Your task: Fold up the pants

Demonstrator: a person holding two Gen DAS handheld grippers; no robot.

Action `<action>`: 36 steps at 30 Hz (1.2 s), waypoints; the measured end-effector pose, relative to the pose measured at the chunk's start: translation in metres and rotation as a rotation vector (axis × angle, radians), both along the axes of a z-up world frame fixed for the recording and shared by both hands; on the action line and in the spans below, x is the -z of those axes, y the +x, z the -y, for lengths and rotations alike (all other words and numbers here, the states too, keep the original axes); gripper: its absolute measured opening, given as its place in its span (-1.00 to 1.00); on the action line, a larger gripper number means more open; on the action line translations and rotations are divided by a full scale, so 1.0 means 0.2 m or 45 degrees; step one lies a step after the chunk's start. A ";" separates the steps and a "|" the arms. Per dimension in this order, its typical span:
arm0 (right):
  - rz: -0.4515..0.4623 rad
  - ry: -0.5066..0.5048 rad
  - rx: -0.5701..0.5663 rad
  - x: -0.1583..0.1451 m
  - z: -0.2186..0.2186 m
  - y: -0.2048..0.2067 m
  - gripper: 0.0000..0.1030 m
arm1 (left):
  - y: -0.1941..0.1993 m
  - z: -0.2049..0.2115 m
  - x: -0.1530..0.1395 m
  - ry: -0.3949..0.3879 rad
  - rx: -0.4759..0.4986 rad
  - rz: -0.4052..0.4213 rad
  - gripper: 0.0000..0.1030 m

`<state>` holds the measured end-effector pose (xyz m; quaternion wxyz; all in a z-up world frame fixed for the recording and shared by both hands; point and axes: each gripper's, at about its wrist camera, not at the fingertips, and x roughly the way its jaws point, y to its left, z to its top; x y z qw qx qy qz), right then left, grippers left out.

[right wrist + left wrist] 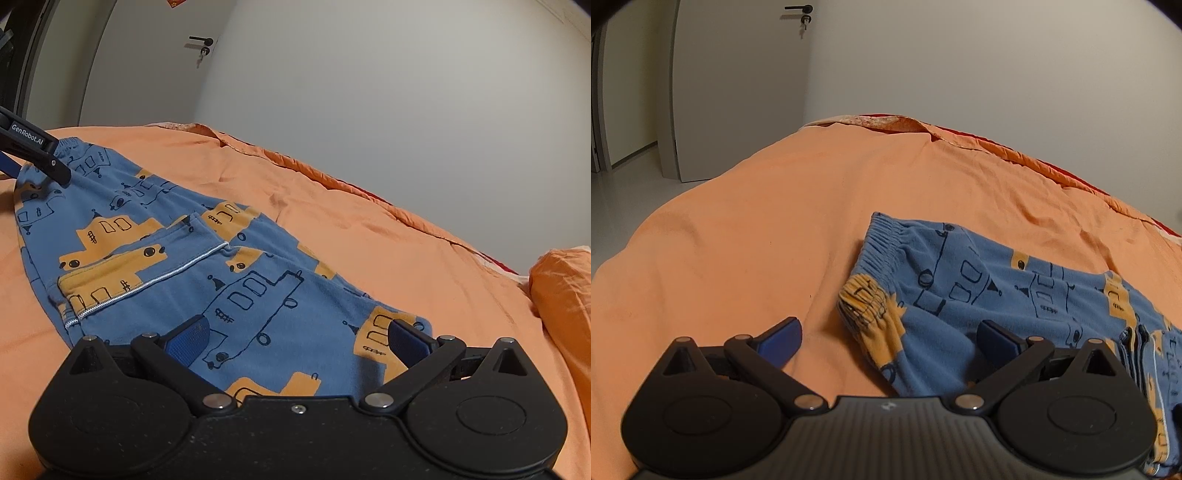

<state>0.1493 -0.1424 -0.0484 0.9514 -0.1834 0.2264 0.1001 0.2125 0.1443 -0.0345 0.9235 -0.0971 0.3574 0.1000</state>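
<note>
Blue pants (979,291) with orange and dark line prints lie folded on an orange bed cover (746,229). Their gathered waistband (882,243) points to the far left. My left gripper (888,338) is open and empty, low over the near waist end of the pants. In the right wrist view the pants (207,266) stretch from far left to near right, with a white-stitched hem edge (155,280) across the top layer. My right gripper (297,338) is open and empty, just over the near end of the pants. The left gripper's arm (35,151) shows at the far left by the waistband.
The orange bed cover (406,258) fills both views, with a raised fold along the far edge (923,129). An orange pillow (561,291) lies at the right. A white wall and a grey door (738,81) stand beyond the bed.
</note>
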 end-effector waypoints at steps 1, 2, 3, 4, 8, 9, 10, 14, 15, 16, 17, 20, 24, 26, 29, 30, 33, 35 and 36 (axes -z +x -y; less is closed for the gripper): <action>0.028 0.055 -0.002 -0.05 0.01 -0.03 0.98 | 0.00 0.00 0.01 0.009 0.012 -0.001 1.00; 0.067 0.137 -0.017 -0.10 0.03 -0.07 0.99 | -0.01 0.00 0.01 0.013 0.022 0.004 0.99; 0.090 0.212 -0.038 -0.13 0.04 -0.10 0.99 | -0.02 0.00 0.01 0.008 0.026 0.010 0.99; 0.080 0.254 -0.067 -0.15 0.03 -0.10 0.99 | -0.03 -0.01 0.01 -0.011 0.022 0.018 0.99; -0.084 0.145 -0.135 -0.03 -0.08 -0.04 0.99 | -0.04 -0.05 0.01 -0.081 0.012 0.039 1.00; -0.134 0.110 -0.120 0.03 -0.11 -0.03 0.99 | -0.05 -0.07 0.00 -0.119 0.007 0.062 0.99; -0.124 0.129 -0.112 0.05 -0.10 -0.04 0.99 | -0.07 -0.09 0.00 -0.183 -0.010 0.067 0.99; -0.138 0.188 -0.109 0.04 -0.06 -0.04 0.99 | -0.11 -0.15 0.01 -0.304 -0.073 0.137 0.58; -0.142 0.190 -0.110 0.03 -0.06 -0.04 0.99 | -0.10 -0.15 0.01 -0.290 -0.088 0.129 0.29; -0.142 0.189 -0.110 0.03 -0.06 -0.04 0.99 | -0.09 -0.14 0.00 -0.275 -0.100 0.121 0.13; -0.140 0.186 -0.112 0.04 -0.06 -0.04 0.99 | -0.09 -0.13 0.00 -0.278 -0.097 0.117 -0.05; -0.135 0.181 -0.112 0.04 -0.07 -0.05 0.99 | -0.08 -0.10 -0.04 -0.270 -0.121 0.121 -0.57; -0.138 0.184 -0.111 0.05 -0.07 -0.03 0.99 | -0.07 0.00 -0.16 -0.161 -0.148 0.138 -0.68; -0.132 0.190 -0.109 0.05 -0.06 -0.03 0.99 | -0.08 0.09 -0.24 -0.072 -0.087 0.188 -0.68; -0.091 0.195 -0.105 0.02 -0.05 -0.06 0.99 | -0.13 0.26 -0.38 0.017 0.078 0.296 -0.69; -0.059 0.217 -0.094 -0.01 -0.03 -0.08 0.98 | -0.15 0.33 -0.42 0.030 0.160 0.341 -0.69; 0.031 0.309 -0.029 -0.11 0.12 -0.13 0.99 | -0.19 0.53 -0.51 0.082 0.399 0.449 -0.69; 0.045 0.311 0.015 -0.16 0.25 -0.15 0.99 | -0.20 0.67 -0.55 0.106 0.542 0.485 -0.68; 0.049 0.287 0.045 -0.17 0.32 -0.16 0.99 | -0.20 0.74 -0.55 0.103 0.608 0.492 -0.68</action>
